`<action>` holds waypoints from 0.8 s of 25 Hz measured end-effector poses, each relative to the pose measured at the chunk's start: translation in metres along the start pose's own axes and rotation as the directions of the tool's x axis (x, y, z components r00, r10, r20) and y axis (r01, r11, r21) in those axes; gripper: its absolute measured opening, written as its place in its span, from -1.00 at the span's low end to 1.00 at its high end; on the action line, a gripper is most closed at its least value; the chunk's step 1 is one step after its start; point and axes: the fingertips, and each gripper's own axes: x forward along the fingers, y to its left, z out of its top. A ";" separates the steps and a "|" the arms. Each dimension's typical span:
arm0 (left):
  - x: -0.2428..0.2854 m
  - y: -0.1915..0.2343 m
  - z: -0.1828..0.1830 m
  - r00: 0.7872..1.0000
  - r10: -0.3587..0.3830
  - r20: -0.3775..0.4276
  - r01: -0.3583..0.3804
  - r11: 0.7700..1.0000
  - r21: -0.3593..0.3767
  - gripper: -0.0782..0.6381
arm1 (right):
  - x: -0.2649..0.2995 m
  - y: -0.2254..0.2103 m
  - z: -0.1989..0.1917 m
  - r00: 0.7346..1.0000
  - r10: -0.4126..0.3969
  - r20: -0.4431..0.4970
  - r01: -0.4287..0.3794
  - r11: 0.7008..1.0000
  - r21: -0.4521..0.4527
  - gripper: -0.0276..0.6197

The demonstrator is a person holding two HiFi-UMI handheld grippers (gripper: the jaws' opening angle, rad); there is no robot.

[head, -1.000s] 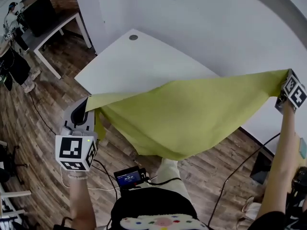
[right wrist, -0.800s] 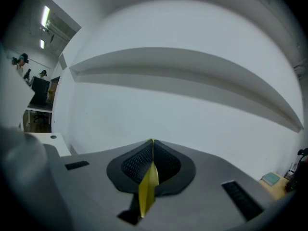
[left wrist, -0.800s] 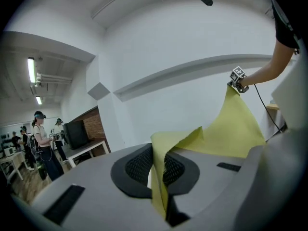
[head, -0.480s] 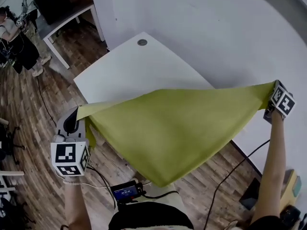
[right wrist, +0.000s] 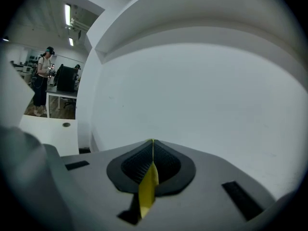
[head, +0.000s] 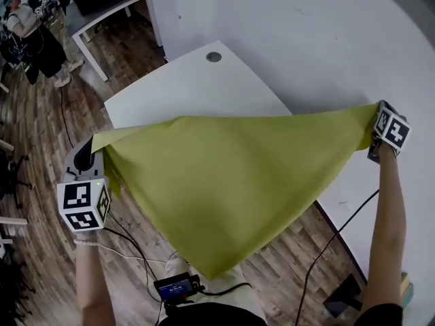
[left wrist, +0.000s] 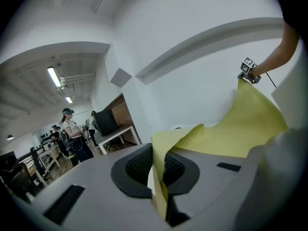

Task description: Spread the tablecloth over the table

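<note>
A white wall filled the upper right of the head view, and a wooden floor ran along the left and bottom. A white table stood against the wall, its top bare at the far end. The yellow-green tablecloth hung in the air in front of the person, stretched taut along its top edge between the two grippers, over the near part of the table. Its lower part drooped to a point above the floor. Nearly all of it was off the tabletop.

The left gripper was clamped on the cloth's left corner, its jaws closed with the fabric folded between the ribbed pads. The right gripper, held out on a straight arm near the wall, was likewise pinched tight on the opposite corner, only a thin sliver of yellow showing between its pads.

A dark desk stood far off at the upper left, with another person beside it. A round grommet sat in the table's far end.
</note>
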 end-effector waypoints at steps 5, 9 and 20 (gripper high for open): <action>0.024 0.030 -0.008 0.996 0.088 -0.034 -0.089 0.996 -0.029 -0.75 | 0.052 0.043 0.014 0.999 0.054 0.008 -0.054 0.998 -0.043 -0.82; 0.036 0.053 -0.014 0.985 0.157 -0.067 -0.159 0.987 -0.016 -0.74 | 0.090 0.088 0.028 0.995 0.102 0.017 -0.101 0.991 -0.086 -0.82; 0.082 0.076 -0.072 0.933 0.269 -0.240 -0.282 0.959 -0.023 -0.74 | 0.180 0.229 0.051 0.962 0.273 0.028 -0.254 0.922 -0.293 -0.81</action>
